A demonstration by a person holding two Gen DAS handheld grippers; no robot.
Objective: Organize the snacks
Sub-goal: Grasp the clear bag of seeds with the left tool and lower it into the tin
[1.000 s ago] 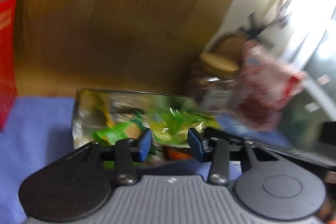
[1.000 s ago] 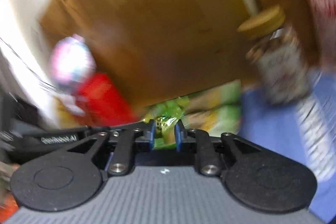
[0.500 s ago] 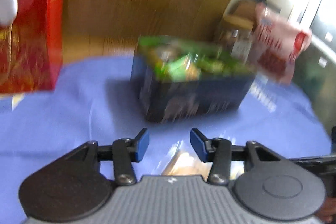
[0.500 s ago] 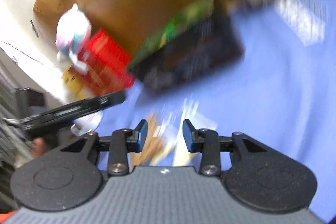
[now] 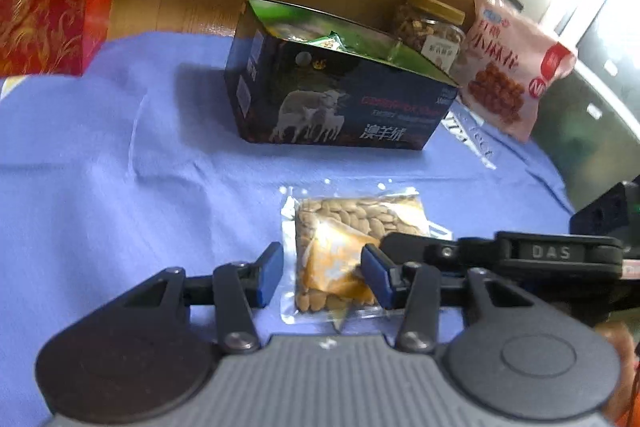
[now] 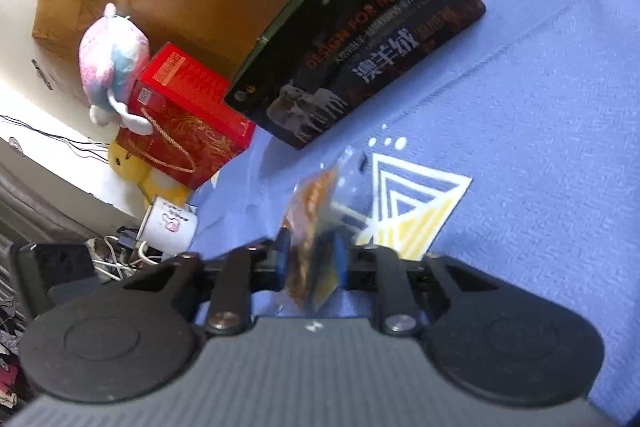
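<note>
Nut packet (image 6: 316,227) clamped in right hand-held gripper (image 6: 312,255) — left hand-held gripper (image 5: 322,273) agape.

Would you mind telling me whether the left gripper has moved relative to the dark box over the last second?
Yes. The left gripper has backed away from the dark box.

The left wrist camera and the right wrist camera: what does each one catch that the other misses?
Only the left view shows the glass jar, the pink snack bag and green packets inside the dark box. Only the right view shows the plush toy, white mug and triangle print. Both show the box, red gift box, blue cloth and nut packet.
</note>
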